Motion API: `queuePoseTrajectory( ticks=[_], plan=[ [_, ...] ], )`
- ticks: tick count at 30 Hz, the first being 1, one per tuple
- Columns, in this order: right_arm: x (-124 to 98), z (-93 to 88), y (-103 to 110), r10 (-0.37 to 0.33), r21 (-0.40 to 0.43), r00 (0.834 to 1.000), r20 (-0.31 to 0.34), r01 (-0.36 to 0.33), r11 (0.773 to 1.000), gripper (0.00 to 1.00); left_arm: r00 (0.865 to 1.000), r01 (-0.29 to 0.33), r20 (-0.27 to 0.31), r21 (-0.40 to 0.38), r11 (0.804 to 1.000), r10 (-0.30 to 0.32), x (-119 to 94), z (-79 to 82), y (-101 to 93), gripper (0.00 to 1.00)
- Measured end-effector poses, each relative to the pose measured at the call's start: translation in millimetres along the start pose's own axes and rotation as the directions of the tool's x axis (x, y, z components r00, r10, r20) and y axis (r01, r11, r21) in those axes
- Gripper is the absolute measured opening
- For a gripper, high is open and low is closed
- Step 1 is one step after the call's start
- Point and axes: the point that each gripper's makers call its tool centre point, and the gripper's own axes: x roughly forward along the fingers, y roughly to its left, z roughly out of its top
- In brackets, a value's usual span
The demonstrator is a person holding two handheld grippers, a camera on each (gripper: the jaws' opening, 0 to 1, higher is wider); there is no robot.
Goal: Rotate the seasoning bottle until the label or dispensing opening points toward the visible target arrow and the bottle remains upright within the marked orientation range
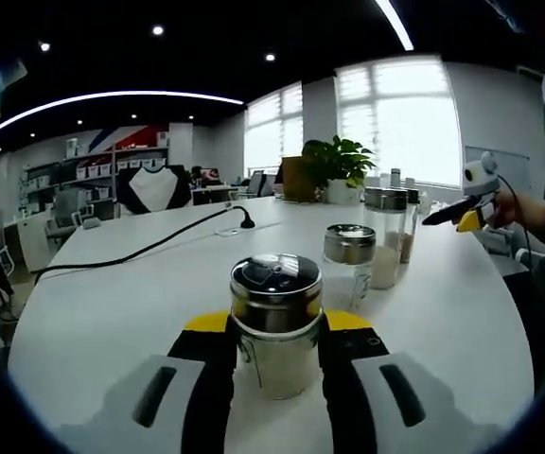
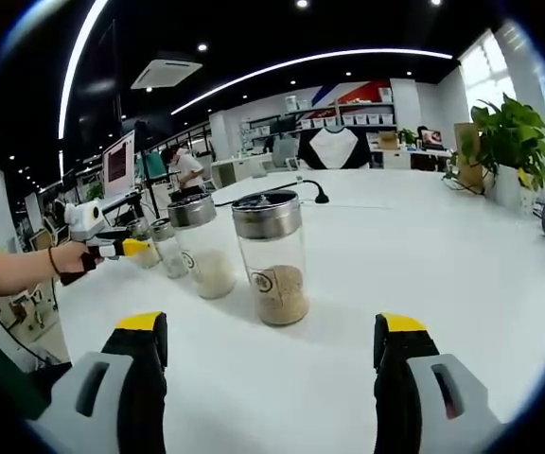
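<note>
A glass seasoning bottle point(image 1: 275, 326) with a metal lid and pale contents stands upright on the white table point(image 1: 93, 312). My left gripper point(image 1: 275, 333) is shut on it, one black, yellow-tipped jaw pressed on each side. In the right gripper view that left gripper point(image 2: 112, 248), held by a hand, sits at the far end of a row of similar bottles. The nearest bottle point(image 2: 272, 255) holds brown seasoning and bears a small label. It stands upright just ahead of my right gripper point(image 2: 272, 331), which is open wide and apart from it. In the left gripper view the right gripper point(image 1: 462, 210) hovers beyond the row.
Two more lidded bottles point(image 1: 348, 260) point(image 1: 386, 236) stand in the row. A black cable point(image 1: 149, 248) runs across the table toward its left edge. A potted plant point(image 1: 334, 165) stands at the far rim. Bare tabletop point(image 2: 424, 265) stretches to the right of the nearest bottle.
</note>
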Motion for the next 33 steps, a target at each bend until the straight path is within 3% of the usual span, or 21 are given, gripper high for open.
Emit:
queuePoseTrajectory(
  ticks=[19, 33],
  plan=[
    [-0.5, 2.3, -0.6, -0.004, -0.009, 1.000, 0.002, 0.004, 1.000, 0.92, 0.996, -0.093, -0.002, -0.018, 0.995, 0.093, -0.5, 0.4, -0.6, 0.35],
    [-1.4, 4.6, -1.2, -0.004, -0.012, 1.000, 0.006, 0.004, 1.000, 0.92, 0.975, -0.222, 0.015, -0.051, 0.974, 0.223, -0.5, -1.0, 2.7, 0.35]
  ],
)
